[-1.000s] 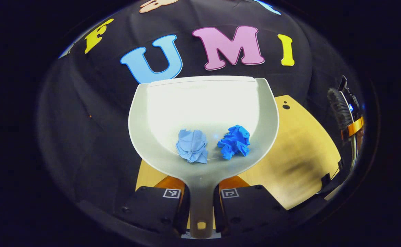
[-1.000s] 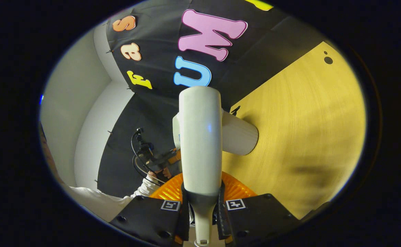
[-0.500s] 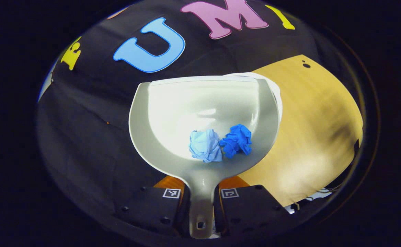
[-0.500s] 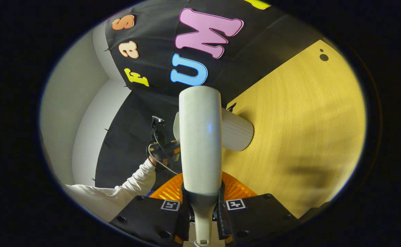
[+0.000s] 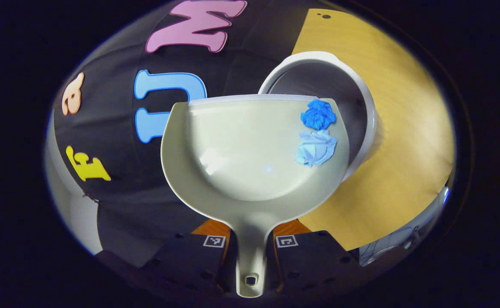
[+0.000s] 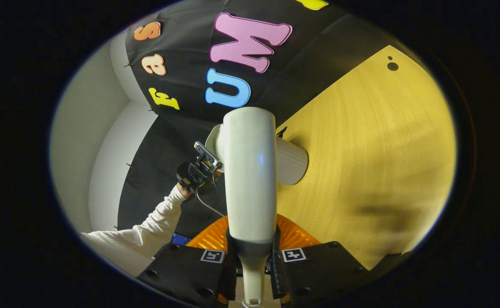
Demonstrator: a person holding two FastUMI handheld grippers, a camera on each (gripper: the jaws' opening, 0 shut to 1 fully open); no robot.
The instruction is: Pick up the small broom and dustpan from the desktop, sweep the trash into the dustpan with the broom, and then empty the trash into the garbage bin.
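My left gripper (image 5: 250,244) is shut on the handle of the cream dustpan (image 5: 241,162). The pan is tipped toward its right side. A dark blue paper ball (image 5: 318,114) and a light blue paper ball (image 5: 316,147) lie against its right rim, right over the open mouth of the white garbage bin (image 5: 363,100). My right gripper (image 6: 252,253) is shut on the neck of the small cream broom (image 6: 250,171), which stands up in front of the camera. Behind the broom I see the bin (image 6: 292,160) and the left gripper (image 6: 199,167) held by a hand.
The bin stands on the wooden desktop (image 5: 404,141) near its back left corner, close to the black cloth wall. A white sleeve (image 6: 147,231) reaches in from the lower left. The desktop (image 6: 361,149) spreads out to the right of the broom.
The dustpan swung over the bin and rolled to its right. Both paper balls slid from the pan's rear to its right rim. The broom stayed nearly still.
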